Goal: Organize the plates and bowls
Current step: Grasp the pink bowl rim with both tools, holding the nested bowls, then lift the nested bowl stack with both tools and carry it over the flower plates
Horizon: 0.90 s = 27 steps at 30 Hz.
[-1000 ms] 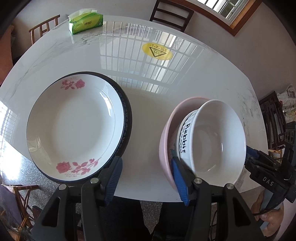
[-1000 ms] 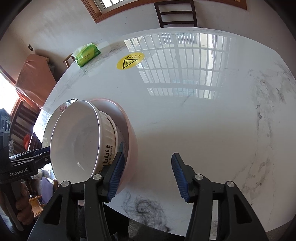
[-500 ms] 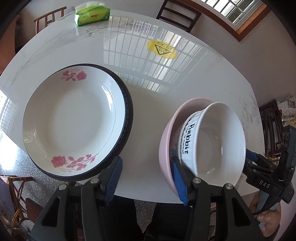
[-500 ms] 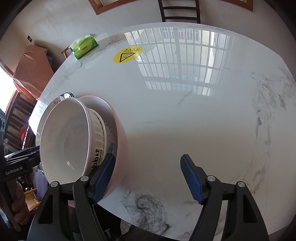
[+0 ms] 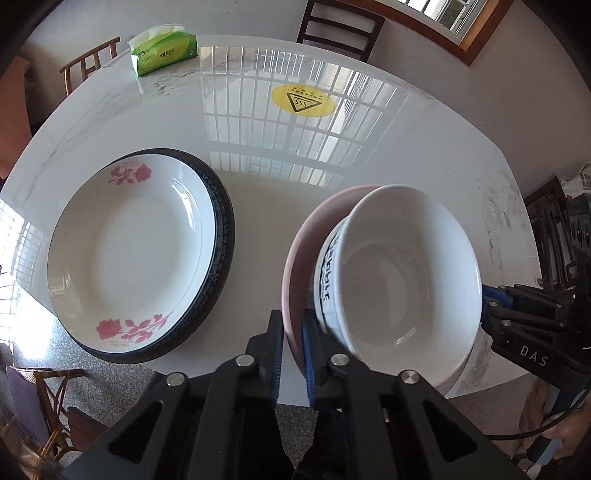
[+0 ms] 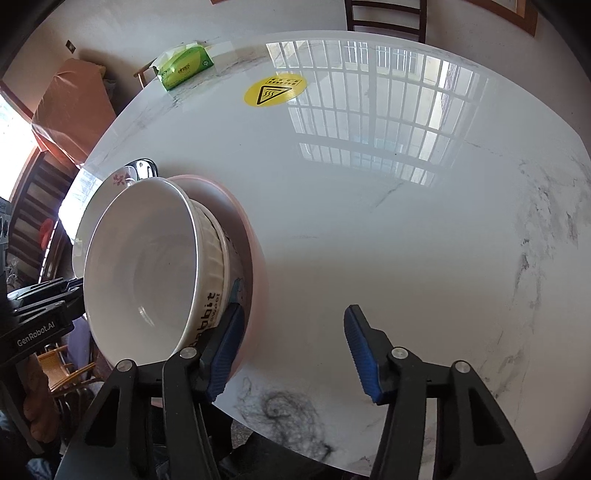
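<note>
A white "Rabbit" bowl (image 5: 402, 266) sits nested in a pink bowl (image 5: 295, 251) near the table's front edge. My left gripper (image 5: 291, 343) is shut on the pink bowl's near rim. A white rose-patterned plate (image 5: 129, 254) lies on a dark-rimmed plate (image 5: 223, 236) to the left. In the right wrist view my right gripper (image 6: 295, 347) is open, its left finger (image 6: 227, 347) beside the pink bowl (image 6: 255, 266) and the white bowl (image 6: 147, 266), its right finger over bare table.
The round white marble table (image 6: 406, 221) carries a green tissue box (image 5: 164, 53) at the far left and a yellow warning sticker (image 5: 303, 100). Chairs (image 5: 340, 29) stand around the far side. A dark smudge (image 6: 284, 410) marks the near edge.
My left gripper has closed from open onto the pink bowl's rim. My right gripper stays open beside the bowls and has shifted slightly.
</note>
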{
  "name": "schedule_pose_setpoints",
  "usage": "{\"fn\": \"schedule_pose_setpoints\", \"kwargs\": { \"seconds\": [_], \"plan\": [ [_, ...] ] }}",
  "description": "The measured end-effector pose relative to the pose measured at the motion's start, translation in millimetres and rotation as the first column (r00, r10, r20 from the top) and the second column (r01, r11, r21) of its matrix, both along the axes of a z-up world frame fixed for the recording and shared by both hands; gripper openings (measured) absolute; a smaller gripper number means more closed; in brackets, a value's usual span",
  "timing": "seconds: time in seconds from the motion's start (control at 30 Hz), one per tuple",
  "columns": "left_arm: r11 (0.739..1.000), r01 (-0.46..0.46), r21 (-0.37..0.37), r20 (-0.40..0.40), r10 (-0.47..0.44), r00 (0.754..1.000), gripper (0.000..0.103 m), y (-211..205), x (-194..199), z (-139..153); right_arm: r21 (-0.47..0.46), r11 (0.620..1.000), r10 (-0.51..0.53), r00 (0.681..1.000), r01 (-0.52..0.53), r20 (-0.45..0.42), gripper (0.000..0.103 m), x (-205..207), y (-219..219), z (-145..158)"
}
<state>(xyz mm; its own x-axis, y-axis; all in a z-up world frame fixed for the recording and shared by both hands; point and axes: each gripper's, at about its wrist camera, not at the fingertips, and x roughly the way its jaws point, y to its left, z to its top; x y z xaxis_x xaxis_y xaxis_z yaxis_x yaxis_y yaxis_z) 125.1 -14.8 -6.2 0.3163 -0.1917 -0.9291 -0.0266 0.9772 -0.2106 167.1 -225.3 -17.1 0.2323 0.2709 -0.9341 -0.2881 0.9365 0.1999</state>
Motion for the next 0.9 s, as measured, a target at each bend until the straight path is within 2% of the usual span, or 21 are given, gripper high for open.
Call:
{"fn": "schedule_pose_setpoints", "kwargs": {
  "seconds": [0.1, 0.2, 0.43, 0.9],
  "plan": [
    [1.0, -0.006, -0.011, -0.012, 0.006, 1.0, 0.009, 1, 2, -1, 0.008, 1.0, 0.03, 0.999, -0.029, -0.038, 0.015, 2, 12, 5],
    [1.0, -0.004, -0.009, -0.028, 0.004, 1.0, 0.009, 2, 4, -1, -0.037, 0.998, 0.051, 0.997, -0.053, -0.049, 0.015, 2, 21, 7],
    [1.0, 0.01, -0.001, -0.055, -0.01, 0.998, 0.009, 1, 7, 4, 0.002, 0.999, 0.04, 0.993, -0.04, -0.112, 0.015, 7, 14, 6],
    [1.0, -0.016, 0.02, 0.015, 0.016, 1.0, 0.009, 19, 2, 44, 0.03, 0.998, 0.051, 0.997, -0.049, -0.054, 0.014, 11, 23, 37]
  ]
}}
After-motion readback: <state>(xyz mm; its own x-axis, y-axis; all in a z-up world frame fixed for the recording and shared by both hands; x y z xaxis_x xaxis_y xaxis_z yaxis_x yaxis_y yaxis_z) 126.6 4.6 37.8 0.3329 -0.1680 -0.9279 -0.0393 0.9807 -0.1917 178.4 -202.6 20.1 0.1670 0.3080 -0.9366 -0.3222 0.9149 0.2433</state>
